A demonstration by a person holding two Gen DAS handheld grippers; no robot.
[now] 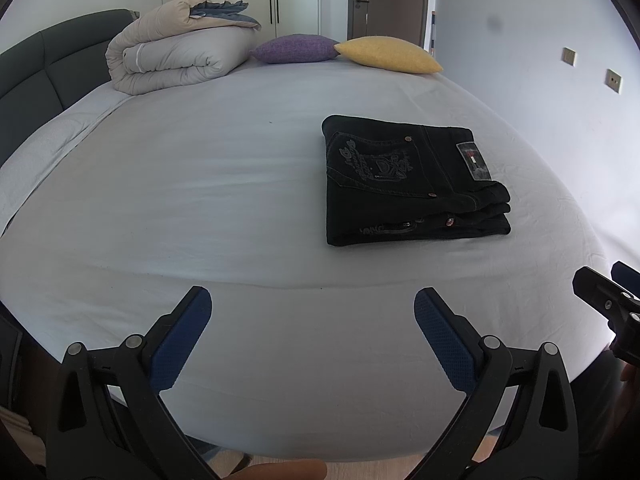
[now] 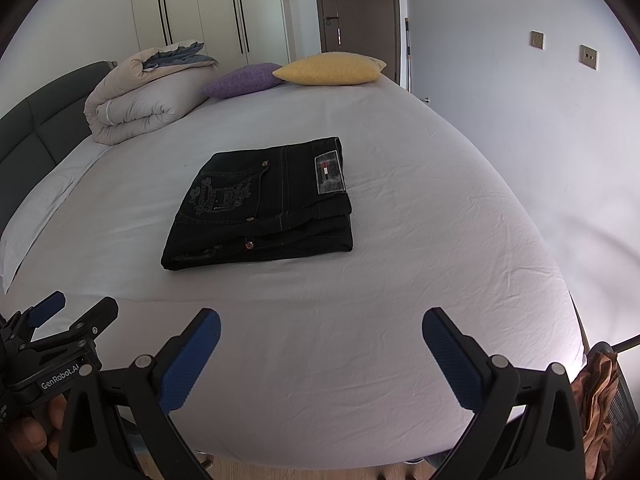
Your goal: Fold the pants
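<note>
Left wrist view shows your left claw with its two blue-padded fingers spread wide apart, and nothing is between them. It hangs over the near edge of the bed, above the pale sheet. The pants lie ahead of this claw and to its right, well apart from it. They are black and already folded into a flat, thick rectangle, with the back pocket embroidery and a small label patch on top. At the right border of this view you see part of your right claw, beside the left one.

In the right wrist view, your right claw is also opened wide and holds nothing. Here the pants lie ahead of the claw and a little to its left, not touching it. Your left claw appears at the lower left, with your hand around its handle.

Far ahead of both claws, at the other end of the bed, there are a rolled duvet, a purple pillow and a yellow pillow. Behind them stands a wardrobe and a brown door.
</note>
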